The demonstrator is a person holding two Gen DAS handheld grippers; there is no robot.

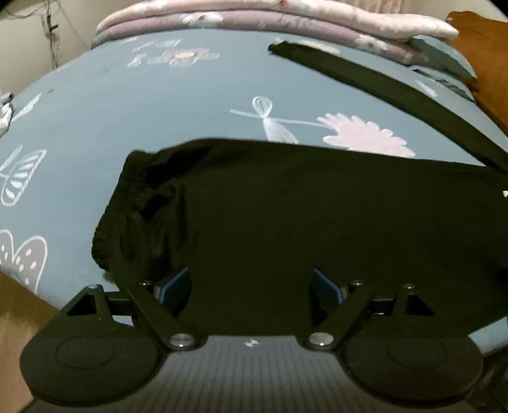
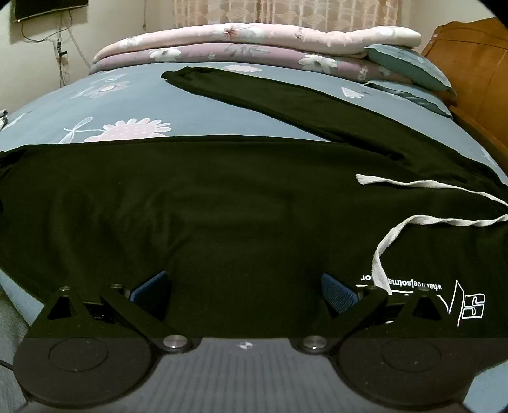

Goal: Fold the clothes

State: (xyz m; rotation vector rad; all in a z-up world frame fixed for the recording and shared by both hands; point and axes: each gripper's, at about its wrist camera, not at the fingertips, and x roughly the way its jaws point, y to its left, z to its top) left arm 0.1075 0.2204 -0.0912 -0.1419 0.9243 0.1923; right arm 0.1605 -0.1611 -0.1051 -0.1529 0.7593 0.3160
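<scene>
Both the left gripper (image 1: 250, 286) and right gripper (image 2: 244, 292) hovered open over the black sweatpants (image 2: 222, 197) spread on the bed (image 1: 127, 111); each needed to pinch an edge next.

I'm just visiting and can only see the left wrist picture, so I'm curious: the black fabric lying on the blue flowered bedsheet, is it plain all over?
Observer: No. The right wrist view shows white printed lettering on the black garment, near its right end.
Operator: Anything else white on it?
Observer: Yes, a white flat drawstring loops across that same end.
Operator: Is the other tool gripping the cloth?
Observer: The right gripper stands open above the garment, its blue pads apart.
Operator: What lies beyond the bed?
Observer: A patterned curtain hangs behind the folded pink quilts.
</scene>
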